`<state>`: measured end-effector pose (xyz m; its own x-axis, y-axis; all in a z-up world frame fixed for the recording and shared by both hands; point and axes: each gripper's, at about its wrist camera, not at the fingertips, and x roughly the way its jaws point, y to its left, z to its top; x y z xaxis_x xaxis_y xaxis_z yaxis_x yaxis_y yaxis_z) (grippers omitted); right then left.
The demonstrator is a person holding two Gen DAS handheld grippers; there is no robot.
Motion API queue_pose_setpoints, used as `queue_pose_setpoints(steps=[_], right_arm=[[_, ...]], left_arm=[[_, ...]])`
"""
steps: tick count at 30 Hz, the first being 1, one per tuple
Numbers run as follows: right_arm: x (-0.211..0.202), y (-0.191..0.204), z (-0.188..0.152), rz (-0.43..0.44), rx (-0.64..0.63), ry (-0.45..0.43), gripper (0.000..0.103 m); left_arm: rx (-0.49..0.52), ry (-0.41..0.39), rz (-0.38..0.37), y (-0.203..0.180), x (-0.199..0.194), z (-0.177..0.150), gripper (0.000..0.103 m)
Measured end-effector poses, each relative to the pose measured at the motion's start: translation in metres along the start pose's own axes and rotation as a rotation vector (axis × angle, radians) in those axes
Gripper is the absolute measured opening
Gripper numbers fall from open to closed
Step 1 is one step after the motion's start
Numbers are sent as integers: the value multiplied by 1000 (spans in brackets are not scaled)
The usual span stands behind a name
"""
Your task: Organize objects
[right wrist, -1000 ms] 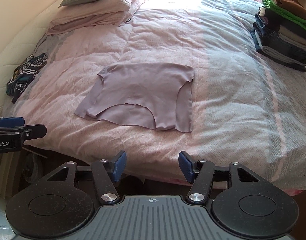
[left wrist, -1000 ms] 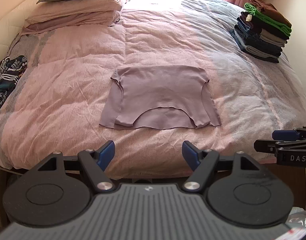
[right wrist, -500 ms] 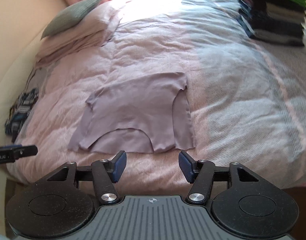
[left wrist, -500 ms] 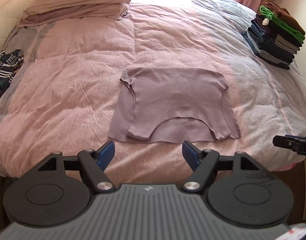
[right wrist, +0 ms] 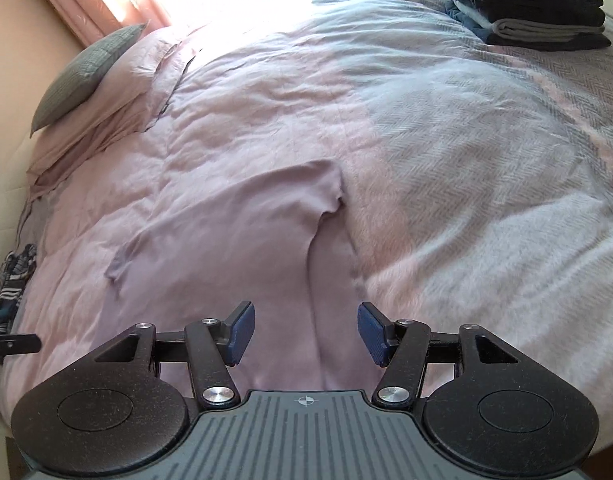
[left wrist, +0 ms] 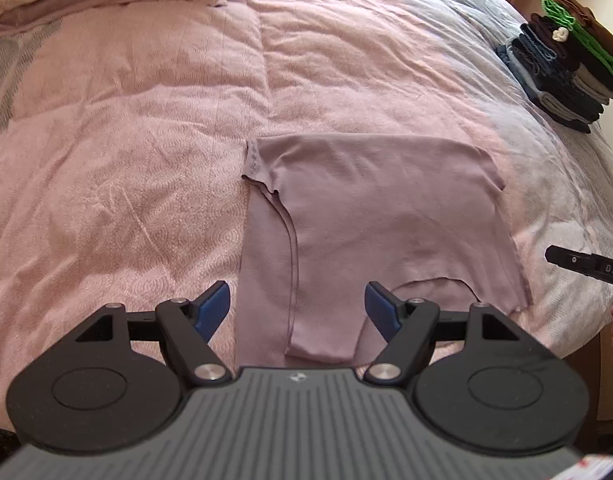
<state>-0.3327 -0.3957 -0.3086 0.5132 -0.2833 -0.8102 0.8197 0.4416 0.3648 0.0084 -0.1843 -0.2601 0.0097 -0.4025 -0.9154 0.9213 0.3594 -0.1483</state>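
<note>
Lying flat on the pink duvet [left wrist: 126, 152], the mauve T-shirt [left wrist: 386, 208] was spread near the foot edge of the bed, its neckline toward the camera and its hem toward the pillows. The left gripper [left wrist: 297, 309] hovered just above the shirt's near left sleeve and shoulder, its blue-padded fingers [left wrist: 212, 307] spread wide with nothing between them but the cloth below. The right gripper [right wrist: 305, 331] hung over the shirt's near right part, close to the fabric, its fingers [right wrist: 372, 330] likewise parted and empty; whether either gripper's pads touched the cloth could not be told. In the left wrist view the tip of the right gripper showed at the right edge, beside the shirt's right sleeve. A stack of folded clothes [left wrist: 562, 64], dark denim and grey pieces with a green and a brown one on top, sat at the far right corner of the bed, well apart from the shirt. Pink pillows [right wrist: 118, 104] with a grey cushion [right wrist: 84, 76] on top lay at the head of the bed, and a striped garment [right wrist: 10, 284] lay at the left edge.
</note>
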Motion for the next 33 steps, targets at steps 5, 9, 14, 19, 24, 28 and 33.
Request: queue_pose_setpoints(steps=[5,9,14,19,24,28,33], right_arm=[[35,-37,7,87,37,39,55],[61,-63,10,211,77,74,55],[80,-85,18,387,125,80,55],[92,-89,22,482,131,108,54],[96,-88,17,485,133,164,14],[89,-78,17,396,192,152,1],[66,-15,30,79,123,124,0]], left_arm=[[-85,14,-22,15,24,6,71],[-147,24,-5,21,35,1,71],[-208,19,22,28,43,-7,71],[-276,20,38,33,43,-10,71],[-270,29,29,34,46,-4,71],[-253,32,10,39,52,8,71],[-210,47,-32,56,56,26,71]])
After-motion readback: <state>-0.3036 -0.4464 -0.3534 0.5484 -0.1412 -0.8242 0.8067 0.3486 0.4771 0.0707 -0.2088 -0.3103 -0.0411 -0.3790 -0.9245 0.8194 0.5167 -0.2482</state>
